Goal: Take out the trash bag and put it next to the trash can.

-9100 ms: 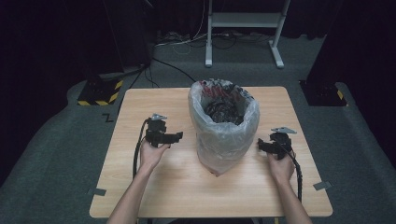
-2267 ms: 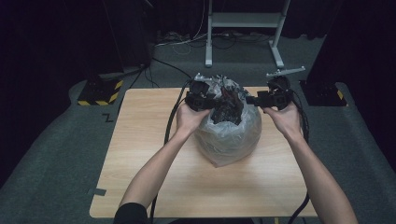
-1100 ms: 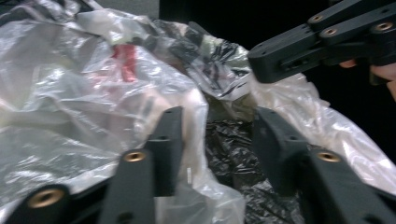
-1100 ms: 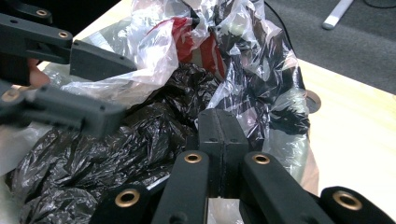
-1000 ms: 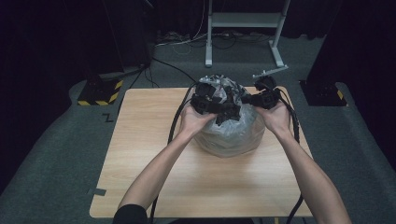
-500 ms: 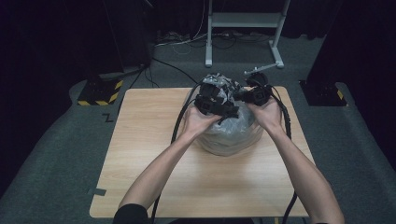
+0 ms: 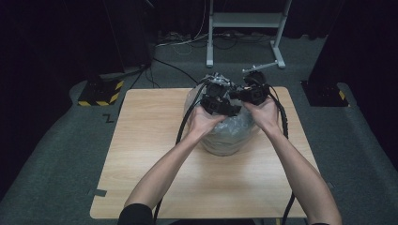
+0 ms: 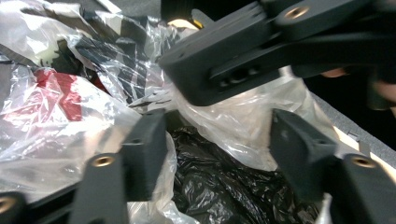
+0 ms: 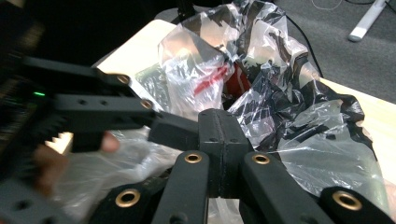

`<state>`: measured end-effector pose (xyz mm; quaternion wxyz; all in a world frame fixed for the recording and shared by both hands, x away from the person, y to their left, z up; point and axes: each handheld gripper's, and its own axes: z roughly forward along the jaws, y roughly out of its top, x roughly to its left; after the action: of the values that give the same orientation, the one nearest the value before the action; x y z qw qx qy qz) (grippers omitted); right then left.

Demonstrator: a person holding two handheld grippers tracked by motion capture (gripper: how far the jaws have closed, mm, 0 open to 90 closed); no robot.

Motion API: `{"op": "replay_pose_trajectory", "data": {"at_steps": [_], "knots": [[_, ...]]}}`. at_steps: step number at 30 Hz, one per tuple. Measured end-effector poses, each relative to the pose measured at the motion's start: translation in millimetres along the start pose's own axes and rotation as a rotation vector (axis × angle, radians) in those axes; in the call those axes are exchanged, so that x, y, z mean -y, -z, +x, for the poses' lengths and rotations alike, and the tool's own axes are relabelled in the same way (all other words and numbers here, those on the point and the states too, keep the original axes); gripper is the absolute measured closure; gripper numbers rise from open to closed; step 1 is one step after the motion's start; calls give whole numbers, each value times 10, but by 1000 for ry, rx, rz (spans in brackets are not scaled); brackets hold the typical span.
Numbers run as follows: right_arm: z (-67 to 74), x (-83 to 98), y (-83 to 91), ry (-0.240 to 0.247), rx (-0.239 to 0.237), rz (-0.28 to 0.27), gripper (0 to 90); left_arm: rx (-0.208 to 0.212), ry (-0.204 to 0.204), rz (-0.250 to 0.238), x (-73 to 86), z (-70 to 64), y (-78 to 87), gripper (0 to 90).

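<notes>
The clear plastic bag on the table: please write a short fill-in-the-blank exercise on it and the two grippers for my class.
1. The clear plastic bag stands on a ____ table.
2. The right gripper has its jaws ____.
3. The left gripper has its jaws ____, over black plastic.
4. Both grippers meet at the bag's ____.

Missing words: wooden; shut; open; top

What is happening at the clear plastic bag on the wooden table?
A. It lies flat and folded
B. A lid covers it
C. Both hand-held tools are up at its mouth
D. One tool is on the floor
C: the left tool and right tool meet over the top of the clear plastic bag, which stands on the table with dark crumpled film inside.
</notes>
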<state>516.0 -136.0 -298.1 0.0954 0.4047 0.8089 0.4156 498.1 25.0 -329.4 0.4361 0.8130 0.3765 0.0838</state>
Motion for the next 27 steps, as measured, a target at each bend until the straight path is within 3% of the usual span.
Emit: {"op": "replay_pose_trajectory", "data": {"at_steps": [6, 9, 11, 19, 22, 27], "knots": [[6, 2, 19, 0, -4, -13, 900, -24, -20, 36, -17, -21, -32, 688], [-14, 13, 20, -7, -4, -16, 895, -39, -25, 58, -20, -13, -41, 794], [-29, 28, 21, -8, 9, -21, 845, -52, -46, 68, -14, -13, -38, 850], [-90, 50, 110, -24, 53, -57, 576, -55, -57, 61, -7, 18, 6, 881], [-135, 101, 167, -34, 71, -90, 512, -55, -66, 57, -7, 29, 25, 881], [-207, 196, 253, -34, 94, -122, 497, -78, -87, 44, -9, 21, 69, 885]]}}
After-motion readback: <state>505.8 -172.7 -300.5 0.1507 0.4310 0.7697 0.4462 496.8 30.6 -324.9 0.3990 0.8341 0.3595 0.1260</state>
